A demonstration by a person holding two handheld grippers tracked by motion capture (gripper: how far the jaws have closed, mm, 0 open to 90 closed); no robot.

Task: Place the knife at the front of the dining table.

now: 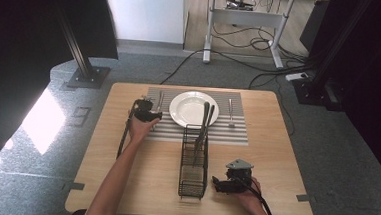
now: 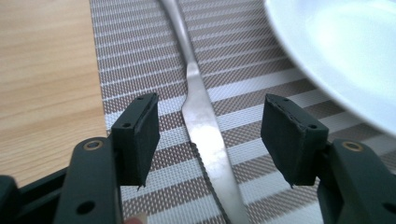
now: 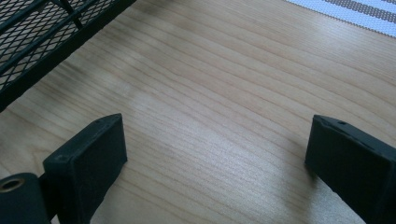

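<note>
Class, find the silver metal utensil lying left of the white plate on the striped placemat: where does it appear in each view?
High view: silver metal utensil lies upper centre-left, beside the left gripper.
Left gripper view: centre, between the open jaws.
Right gripper view: not in it.
Shared landmark: the striped placemat.

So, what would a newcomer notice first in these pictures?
Probably the white plate in the middle of the striped placemat, with a black wire basket in front of it holding two utensils. Next, the left gripper, jaws open on either side of a piece of silver cutlery lying on the mat left of the plate.
</note>
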